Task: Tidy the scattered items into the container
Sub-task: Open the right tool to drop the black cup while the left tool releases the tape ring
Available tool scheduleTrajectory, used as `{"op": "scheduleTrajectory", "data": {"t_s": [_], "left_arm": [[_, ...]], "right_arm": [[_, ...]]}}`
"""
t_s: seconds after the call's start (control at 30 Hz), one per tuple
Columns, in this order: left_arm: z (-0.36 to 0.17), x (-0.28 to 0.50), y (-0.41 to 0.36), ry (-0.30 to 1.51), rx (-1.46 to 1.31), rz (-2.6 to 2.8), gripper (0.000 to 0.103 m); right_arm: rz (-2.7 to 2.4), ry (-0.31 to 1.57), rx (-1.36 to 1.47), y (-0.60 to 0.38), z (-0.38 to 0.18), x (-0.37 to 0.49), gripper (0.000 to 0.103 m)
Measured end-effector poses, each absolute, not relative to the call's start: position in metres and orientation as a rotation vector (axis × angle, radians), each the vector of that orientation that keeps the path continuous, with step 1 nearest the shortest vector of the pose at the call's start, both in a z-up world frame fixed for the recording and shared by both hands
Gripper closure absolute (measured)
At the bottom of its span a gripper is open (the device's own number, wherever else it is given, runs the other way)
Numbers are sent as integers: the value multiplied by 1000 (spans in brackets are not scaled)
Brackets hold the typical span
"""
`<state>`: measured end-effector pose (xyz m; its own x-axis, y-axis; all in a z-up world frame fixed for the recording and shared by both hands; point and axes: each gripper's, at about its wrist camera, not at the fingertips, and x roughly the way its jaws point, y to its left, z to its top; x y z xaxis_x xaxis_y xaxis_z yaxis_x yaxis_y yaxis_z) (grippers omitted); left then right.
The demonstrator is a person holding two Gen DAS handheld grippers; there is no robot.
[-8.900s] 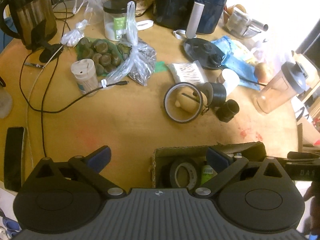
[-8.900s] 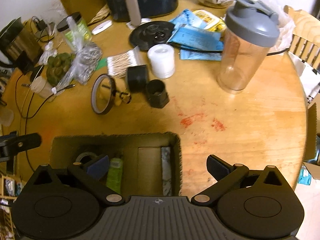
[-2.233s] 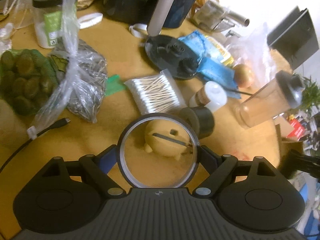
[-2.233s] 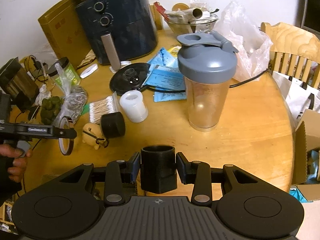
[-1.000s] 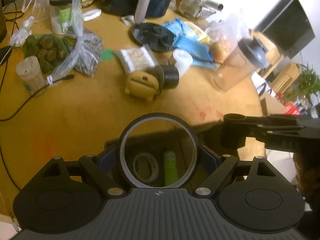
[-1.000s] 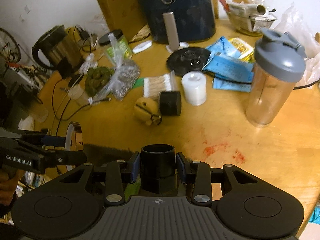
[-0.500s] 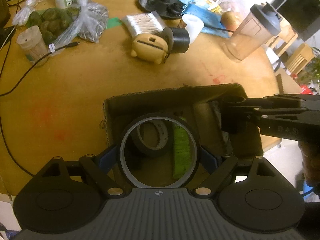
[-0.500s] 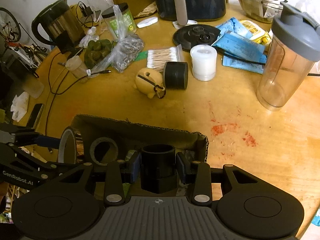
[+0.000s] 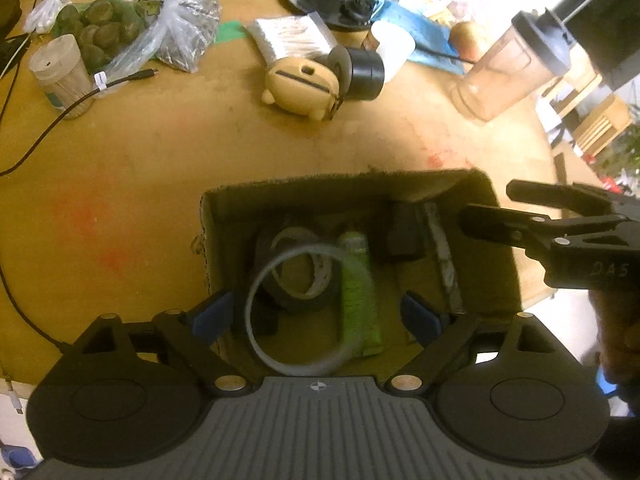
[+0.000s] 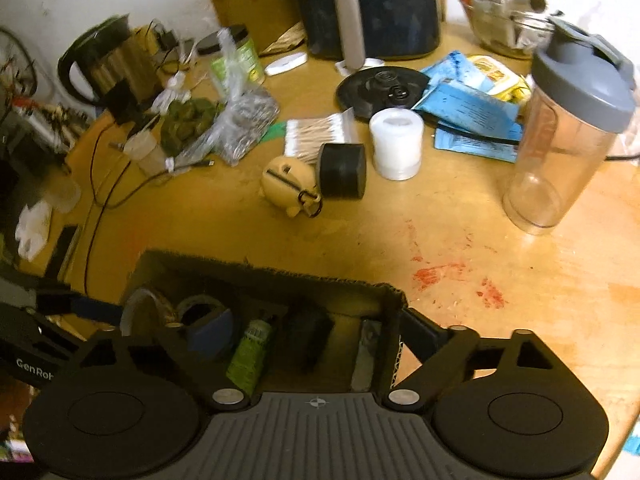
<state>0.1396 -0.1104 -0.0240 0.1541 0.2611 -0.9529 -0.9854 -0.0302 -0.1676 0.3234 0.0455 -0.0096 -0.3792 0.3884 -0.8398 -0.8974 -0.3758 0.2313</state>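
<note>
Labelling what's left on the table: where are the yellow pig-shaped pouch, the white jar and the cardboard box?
yellow pig-shaped pouch (image 10: 285, 184), right wrist view, middle of its body
white jar (image 10: 396, 143), right wrist view, its side wall
cardboard box (image 9: 340, 185), left wrist view, its far rim

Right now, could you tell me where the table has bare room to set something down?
Bare wood lies between the cardboard box and the yellow pig-shaped pouch, and right of the box towards the shaker bottle, around the red stains. The far half, from kettle to air fryer, is crowded.
</note>
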Motion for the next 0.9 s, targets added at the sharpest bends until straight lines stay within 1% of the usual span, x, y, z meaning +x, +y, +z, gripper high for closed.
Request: {"op": "scheduleTrajectory", "data": {"t_s": [0.1,0.17,0.53,0.67,0.9], "left_arm": [[-20,138,-108,855,-1139,1230,6],[-19,138,-105,855,-1147,1219,0],[-9,134,-103,834,-1109,1171,0],[-2,127,-101,788,-1083,1186,0],[7,118,-97,733,-1074,1251,0]], "right_arm": [[1852,897,-865,49,-5,326,8],[1842,882,-864,50,-3,326,8],[1765,829,-829,57,9,326,6],[1736,798,-845,57,11,328,0],[1705,698,-916,63,12,340,0]]}}
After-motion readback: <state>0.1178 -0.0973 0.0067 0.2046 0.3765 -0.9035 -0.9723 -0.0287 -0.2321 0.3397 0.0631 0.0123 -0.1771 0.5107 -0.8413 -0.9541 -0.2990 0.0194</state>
